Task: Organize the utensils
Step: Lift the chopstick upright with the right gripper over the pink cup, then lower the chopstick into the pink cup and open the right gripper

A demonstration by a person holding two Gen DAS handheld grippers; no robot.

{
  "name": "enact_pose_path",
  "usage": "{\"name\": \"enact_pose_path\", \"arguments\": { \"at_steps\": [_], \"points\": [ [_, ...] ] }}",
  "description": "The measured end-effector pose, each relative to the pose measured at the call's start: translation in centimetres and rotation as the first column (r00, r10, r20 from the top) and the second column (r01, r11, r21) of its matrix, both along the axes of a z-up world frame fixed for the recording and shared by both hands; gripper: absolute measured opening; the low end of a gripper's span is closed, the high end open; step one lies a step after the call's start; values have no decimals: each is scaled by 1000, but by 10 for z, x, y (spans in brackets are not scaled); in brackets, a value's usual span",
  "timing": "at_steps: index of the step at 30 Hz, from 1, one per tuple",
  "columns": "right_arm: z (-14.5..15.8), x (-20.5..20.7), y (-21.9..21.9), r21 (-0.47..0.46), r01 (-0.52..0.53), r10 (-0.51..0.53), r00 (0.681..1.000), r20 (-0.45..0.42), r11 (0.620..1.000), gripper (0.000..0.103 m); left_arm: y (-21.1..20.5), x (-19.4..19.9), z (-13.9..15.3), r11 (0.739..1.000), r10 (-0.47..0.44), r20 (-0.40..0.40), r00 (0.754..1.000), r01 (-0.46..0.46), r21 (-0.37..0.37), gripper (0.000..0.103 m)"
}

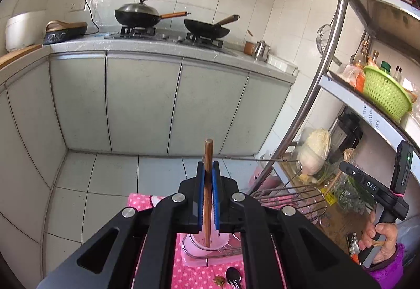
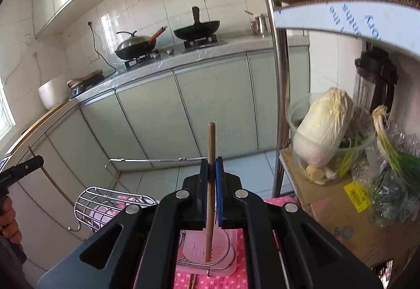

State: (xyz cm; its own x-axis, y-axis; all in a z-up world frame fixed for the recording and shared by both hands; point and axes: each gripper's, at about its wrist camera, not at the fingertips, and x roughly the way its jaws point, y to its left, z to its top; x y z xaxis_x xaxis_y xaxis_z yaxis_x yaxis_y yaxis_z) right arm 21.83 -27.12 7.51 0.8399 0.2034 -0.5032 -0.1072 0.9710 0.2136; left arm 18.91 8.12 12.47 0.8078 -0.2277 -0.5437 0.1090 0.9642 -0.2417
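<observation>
Left wrist view shows the left gripper (image 1: 209, 184) with its blue pads clamped on a dark wooden chopstick (image 1: 208, 157) that stands upright, its lower tip hanging over the pink utensil holder (image 1: 210, 244) at 6 o'clock on the polka-dot cloth (image 1: 183, 273). A metal spoon (image 1: 233, 276) lies on the cloth at 5 o'clock of the holder. In the right wrist view the right gripper (image 2: 211, 184) is likewise pinched tight on a paler chopstick (image 2: 210, 152), its tip above the same pink holder (image 2: 225, 244); a wire basket (image 2: 105, 205) lies on its side at 9 o'clock.

Both sticks look ready to drop in. To do it well, I judge each hand should keep its stick vertical, centre the tip over the holder's opening inside the wire rim, lower until the tip is well inside, and only then loosen the pads. Lowering one stick at a time would keep the two grippers from knocking together.
</observation>
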Motion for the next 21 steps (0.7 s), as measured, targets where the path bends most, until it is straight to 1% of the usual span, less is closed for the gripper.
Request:
{"name": "enact_pose_path", "arguments": {
  "at_steps": [3,7,12,15,16,17,18,19,21],
  "points": [
    [-19,11,-5,40,-5,8,998,-68,999,6,-5,16,-21,1000,9,-60,998,-8,19,5],
    [-33,21,-8,60,-6,12,995,-100,998,6,-8,36,-40,1000,24,-115,993,-22,20,5],
    [-34,27,-3,61,-19,25,994,-104,998,7,-10,52,-50,999,34,-141,989,-34,5,5],
    [-30,36,-1,77,-36,45,992,-120,996,9,-13,58,-51,999,45,-142,989,-45,7,8],
    [-30,37,0,71,-38,47,992,-121,997,19,-14,60,-50,999,40,-146,989,-41,1,12],
    [-29,37,1,66,-41,49,992,-120,997,33,-14,61,-50,999,43,-153,987,-44,0,16],
    [-27,37,3,60,-45,52,992,-117,997,40,-14,62,-49,999,48,-155,987,-49,-3,24],
    [-26,35,4,52,-50,55,992,-110,997,46,-14,61,-48,998,53,-146,988,-54,-9,26],
    [-21,30,5,30,-57,60,994,-92,998,48,-11,58,-43,998,59,-129,990,-61,-13,27]
  ]
}}
